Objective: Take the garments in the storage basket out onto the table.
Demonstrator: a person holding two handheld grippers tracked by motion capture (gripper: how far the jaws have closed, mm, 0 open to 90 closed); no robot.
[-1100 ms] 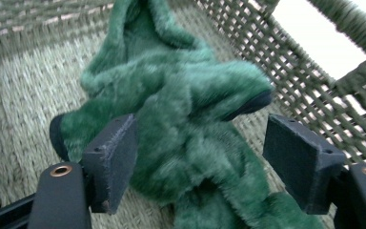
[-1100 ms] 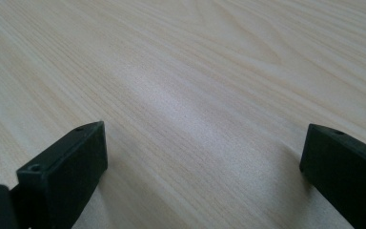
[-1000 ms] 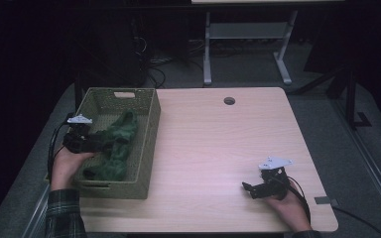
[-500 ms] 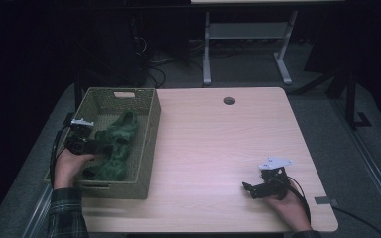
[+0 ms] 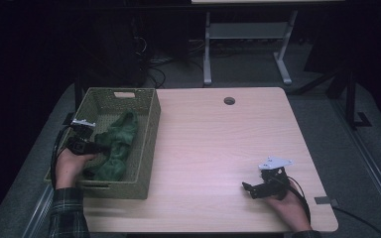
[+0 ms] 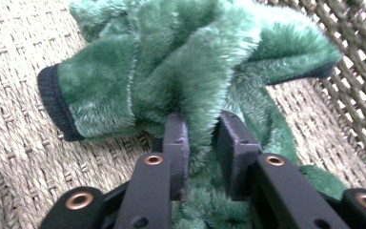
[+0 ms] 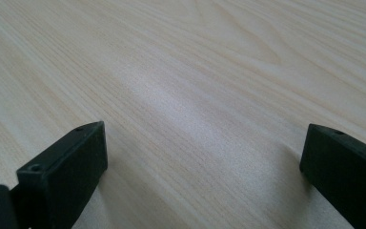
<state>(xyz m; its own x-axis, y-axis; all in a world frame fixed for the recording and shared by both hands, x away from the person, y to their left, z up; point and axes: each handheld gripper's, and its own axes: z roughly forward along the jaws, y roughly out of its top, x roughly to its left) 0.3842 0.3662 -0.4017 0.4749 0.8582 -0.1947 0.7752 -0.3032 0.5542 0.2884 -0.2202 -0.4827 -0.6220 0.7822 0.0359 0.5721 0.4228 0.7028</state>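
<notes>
Dark room, pale wood table [image 5: 218, 148]. We see woven basket [image 5: 149, 144] at its left edge. Left gripper [image 6: 202, 138] inside basket, jaws pinched on green fleece cloth [image 6: 181, 71], likely for lifting out. Right gripper [image 5: 250, 189] right of basket, spread wide, idle on tabletop.

Fingers [image 6: 178, 143] pinching green fleece [image 6: 190, 67], seemingly in basket [image 6: 9, 143]

table [image 5: 213, 144]: light wood | on it: woven basket [image 5: 146, 148], left edge
</notes>
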